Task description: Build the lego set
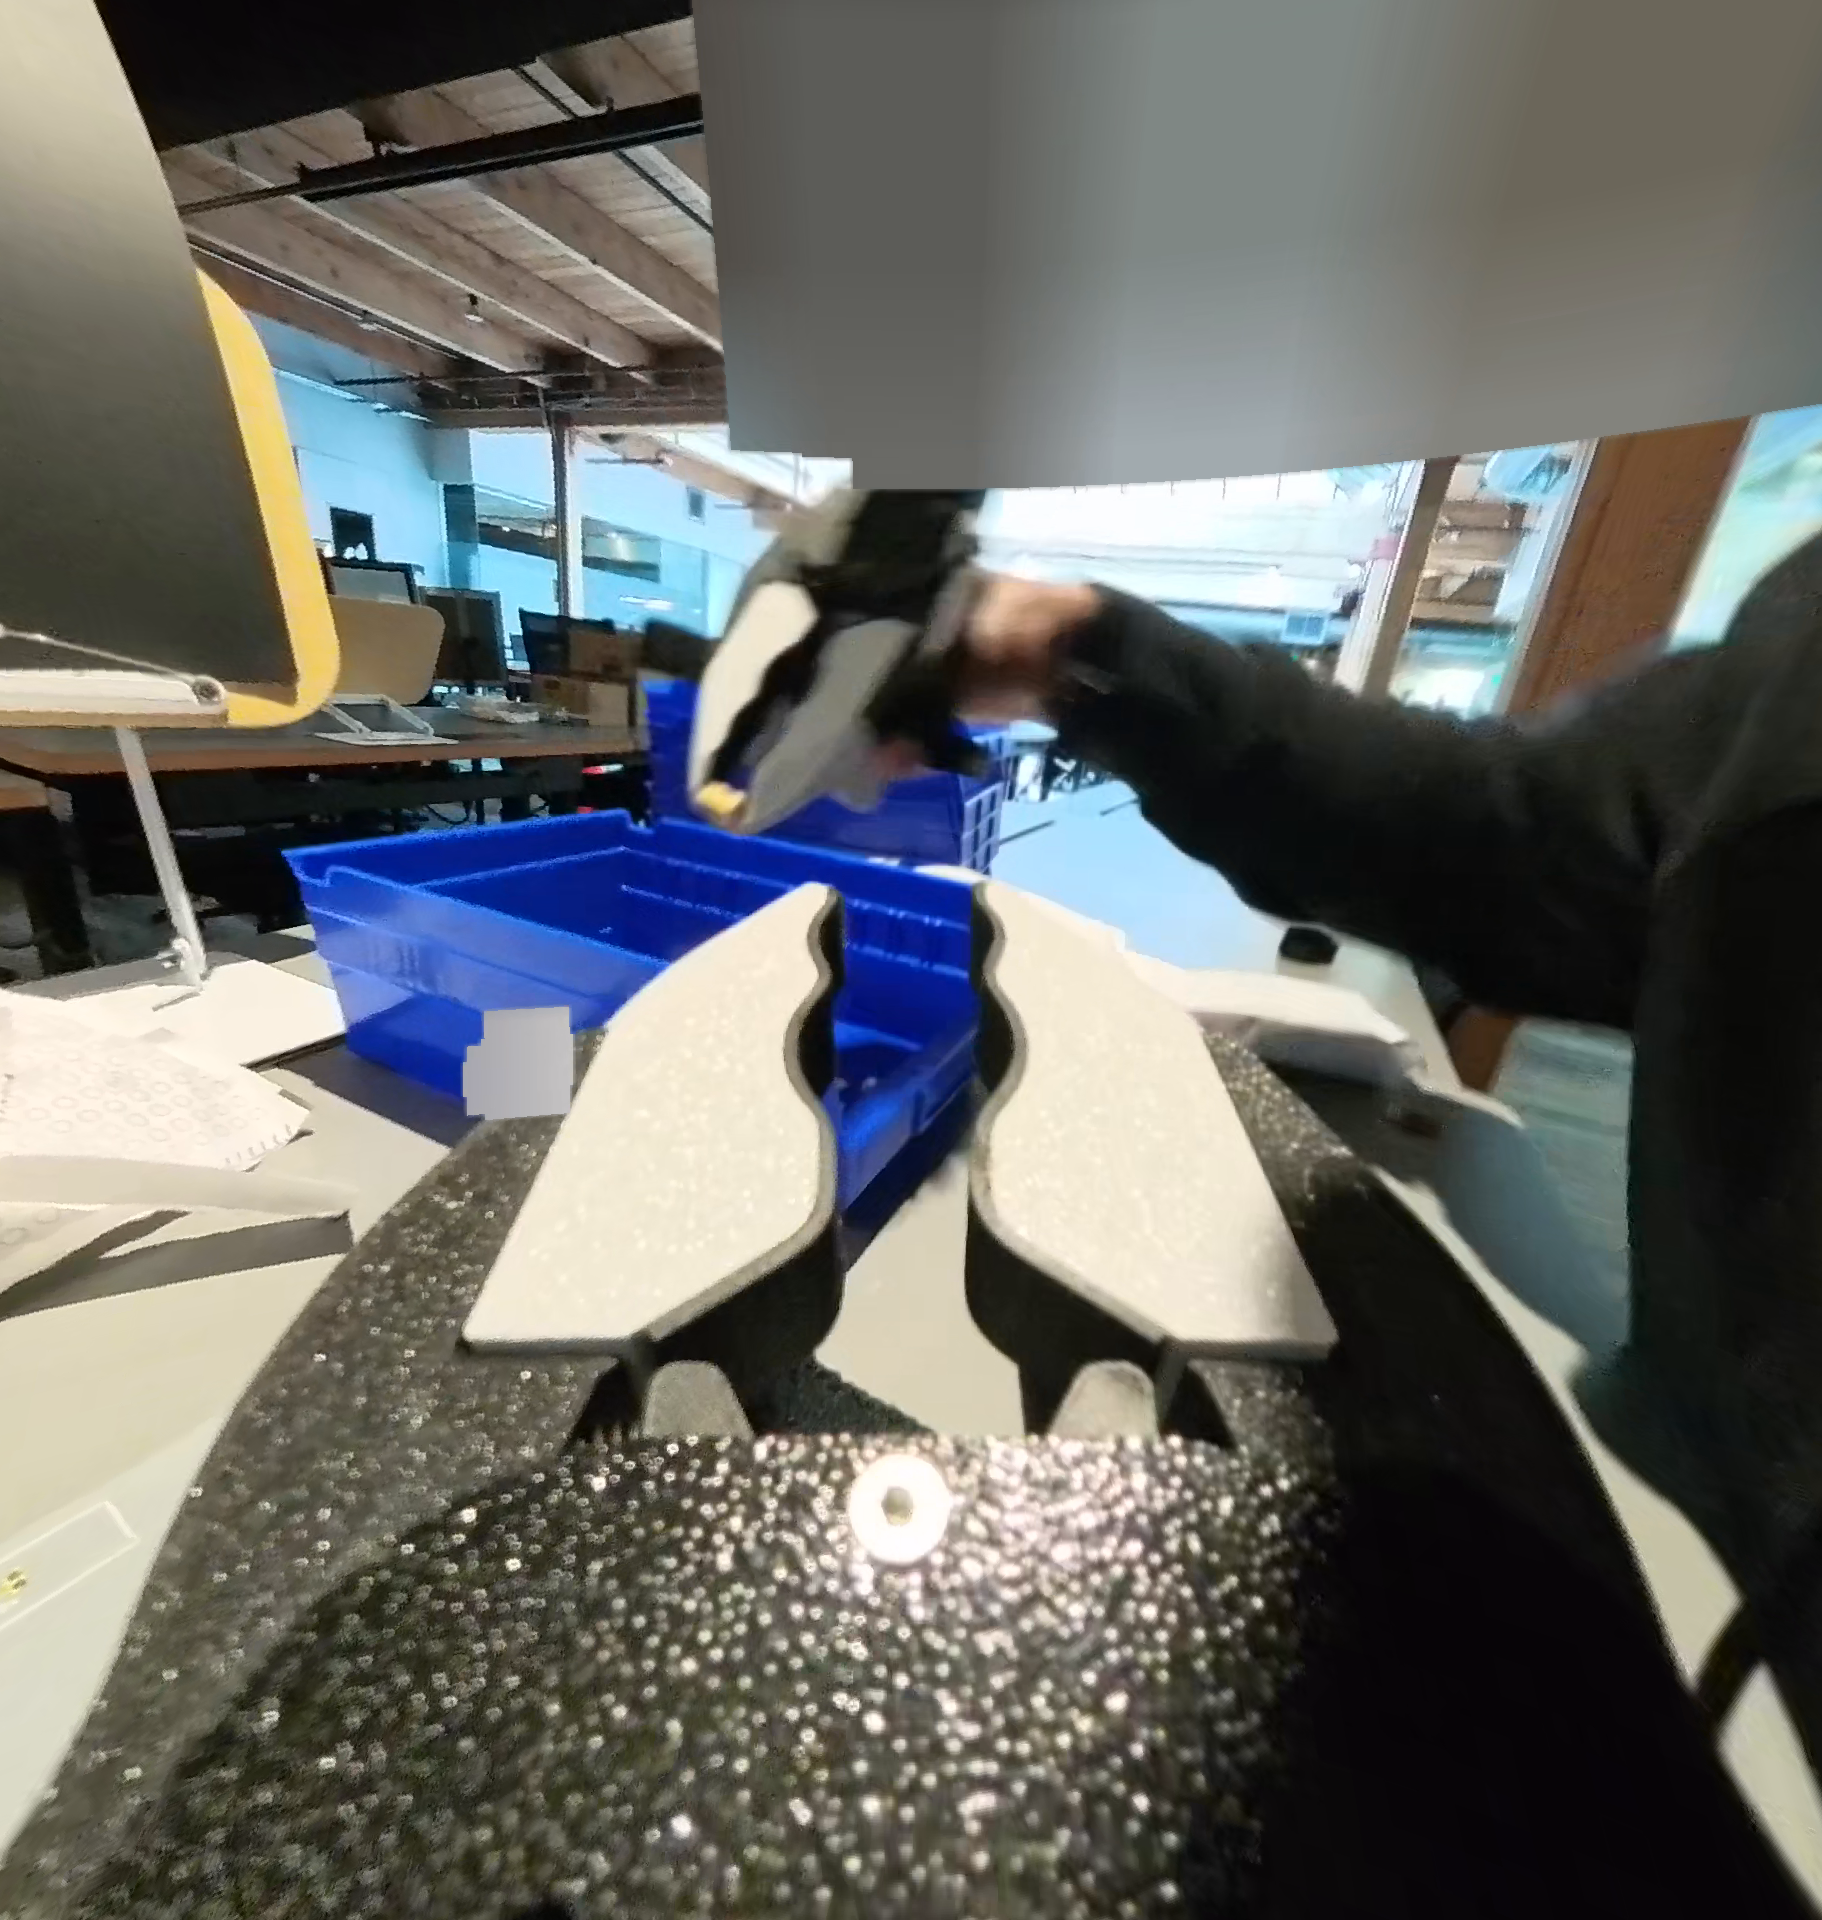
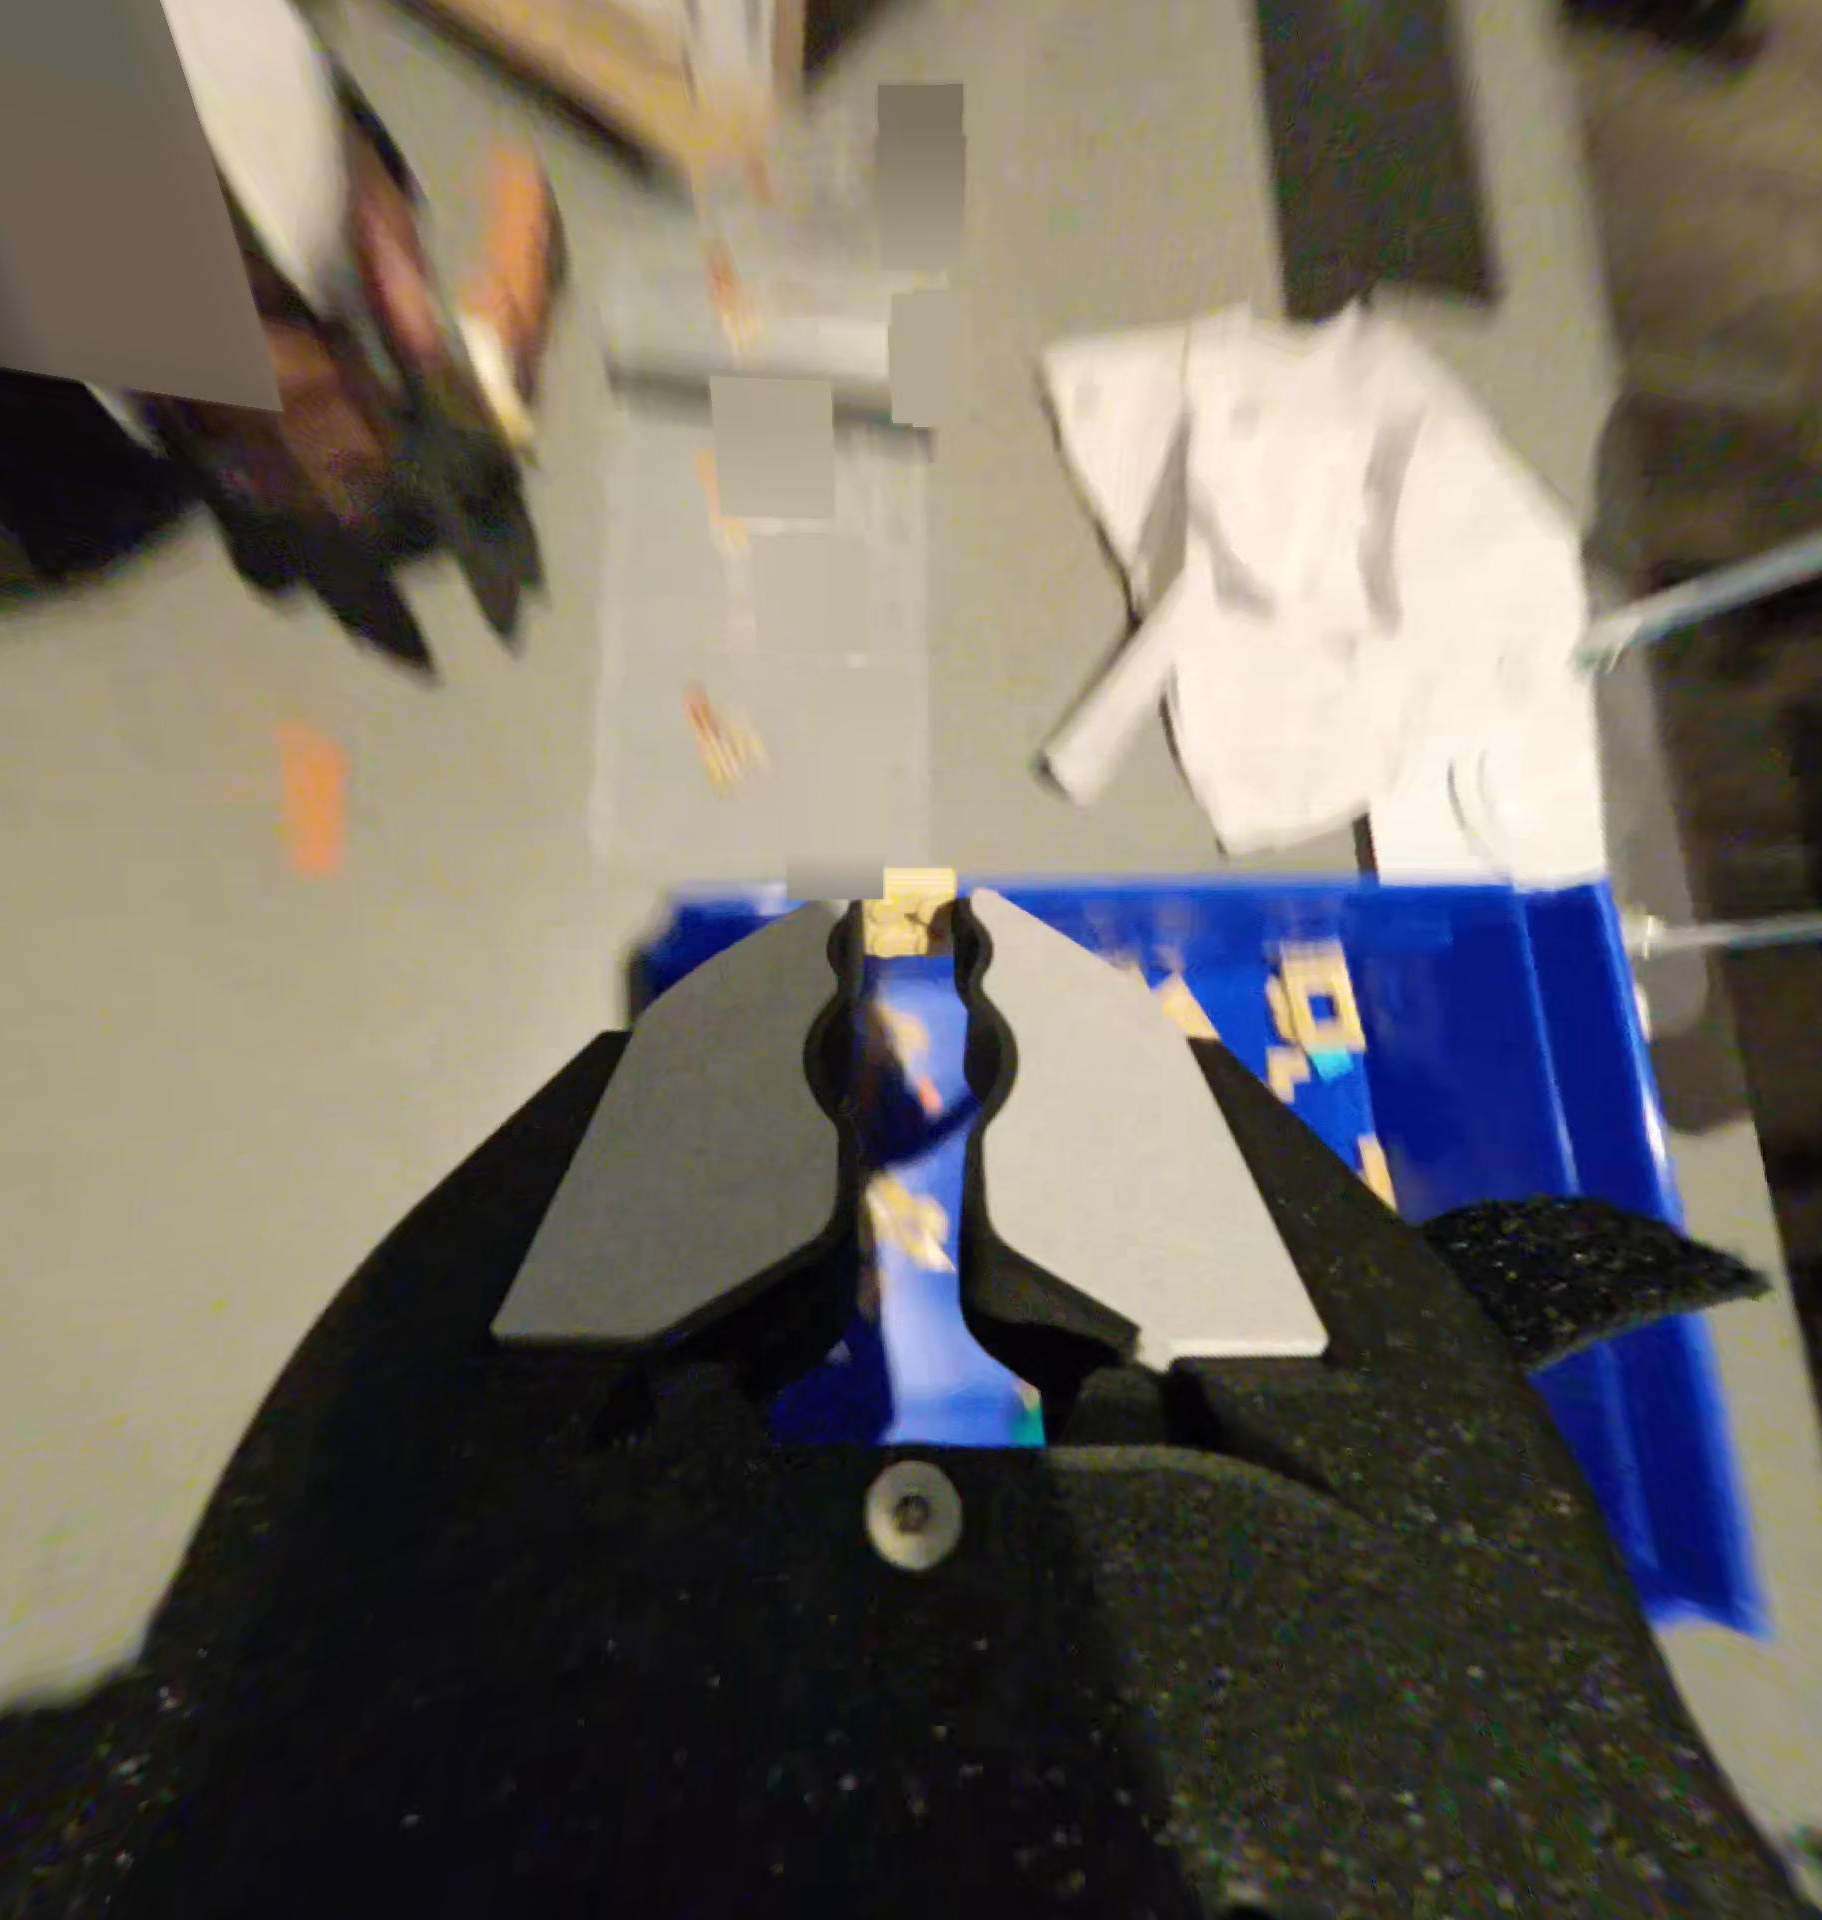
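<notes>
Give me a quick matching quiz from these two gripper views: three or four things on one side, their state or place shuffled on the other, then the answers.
Things
1. left gripper
2. right gripper
3. blue bin
4. crumpled white paper

States or places
A. lies on the grey table beyond the bin
B. jaws apart, nothing between them
C. sits on the table, small pieces inside
D. tips pinching a small yellow piece

Pairs: 1-B, 2-D, 3-C, 4-A
</notes>
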Tool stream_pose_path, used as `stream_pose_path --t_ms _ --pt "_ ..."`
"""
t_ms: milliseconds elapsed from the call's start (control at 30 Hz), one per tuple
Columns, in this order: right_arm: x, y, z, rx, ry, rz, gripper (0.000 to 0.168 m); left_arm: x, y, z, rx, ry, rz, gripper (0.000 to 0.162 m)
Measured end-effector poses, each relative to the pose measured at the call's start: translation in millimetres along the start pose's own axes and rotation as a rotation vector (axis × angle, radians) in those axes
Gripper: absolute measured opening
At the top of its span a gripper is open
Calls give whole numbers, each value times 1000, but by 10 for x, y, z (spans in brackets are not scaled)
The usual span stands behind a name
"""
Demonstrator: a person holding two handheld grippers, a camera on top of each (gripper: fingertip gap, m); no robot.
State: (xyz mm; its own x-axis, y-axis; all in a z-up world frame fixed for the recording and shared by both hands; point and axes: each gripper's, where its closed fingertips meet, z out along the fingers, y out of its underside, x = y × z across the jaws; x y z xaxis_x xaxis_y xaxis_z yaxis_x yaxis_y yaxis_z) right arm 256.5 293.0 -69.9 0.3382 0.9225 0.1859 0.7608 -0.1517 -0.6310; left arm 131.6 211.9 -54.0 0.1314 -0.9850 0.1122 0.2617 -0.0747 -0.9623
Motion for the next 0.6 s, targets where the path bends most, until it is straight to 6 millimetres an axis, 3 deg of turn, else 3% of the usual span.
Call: stream_pose_path --t_ms 100,167,367,433,600 --pt "-573 -547 -76 344 47 113 16 68 -65 -13 3 26 -48 23" --pt "-975 -768 -56 552 29 225 16 142 -57 -72 1 29 -75 24" --pt "-1924 -865 379 699 -43 356 16 589 292 -391 -109 89 -139 24" --pt "-2072 -861 468 693 -32 331 17 682 329 -497 -138 90 -147 22" --pt "-2202 -865 573 626 69 227 17 791 329 -662 -229 98 -279 23"
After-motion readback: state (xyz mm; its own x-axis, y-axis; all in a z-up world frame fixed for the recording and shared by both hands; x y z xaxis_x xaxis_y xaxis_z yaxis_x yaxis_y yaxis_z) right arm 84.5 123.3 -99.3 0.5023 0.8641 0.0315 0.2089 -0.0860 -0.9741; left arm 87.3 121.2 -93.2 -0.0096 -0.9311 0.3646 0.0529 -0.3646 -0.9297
